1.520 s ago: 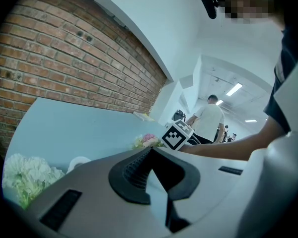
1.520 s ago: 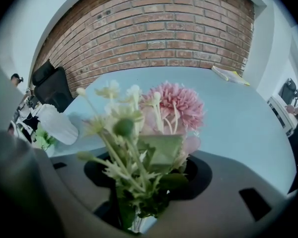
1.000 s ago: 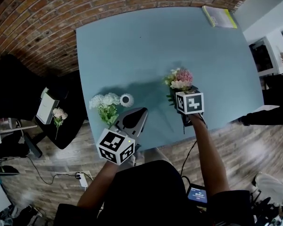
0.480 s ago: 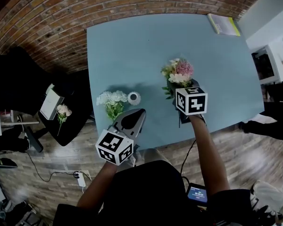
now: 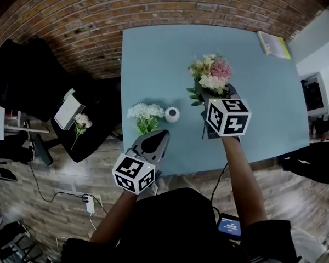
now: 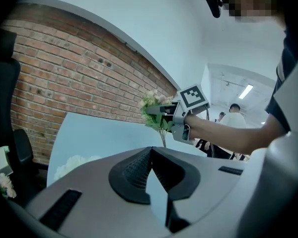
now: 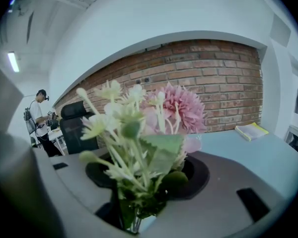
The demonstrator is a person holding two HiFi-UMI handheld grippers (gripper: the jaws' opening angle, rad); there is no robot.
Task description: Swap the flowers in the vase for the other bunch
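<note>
Two grippers — one loaded
I read right gripper (image 5: 207,101) clamped on pink bunch (image 5: 211,75) stems; left gripper (image 5: 155,140) closed, empty — white bunch (image 5: 146,113) lies beside vase (image 5: 172,114).

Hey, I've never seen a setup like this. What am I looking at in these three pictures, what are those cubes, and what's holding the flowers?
There's no robot: a person holds a two-jaw gripper in each hand, and the patterned cubes are part of those. One picture comes from a camera on the person's head, looking down; the other two cameras ride on the grippers, looking along their jaws. On the blue table are a white bunch beside a white vase, and a book at the far corner. The right gripper is shut on the stems of a pink bunch, held off the table. The left gripper is shut and empty.
</note>
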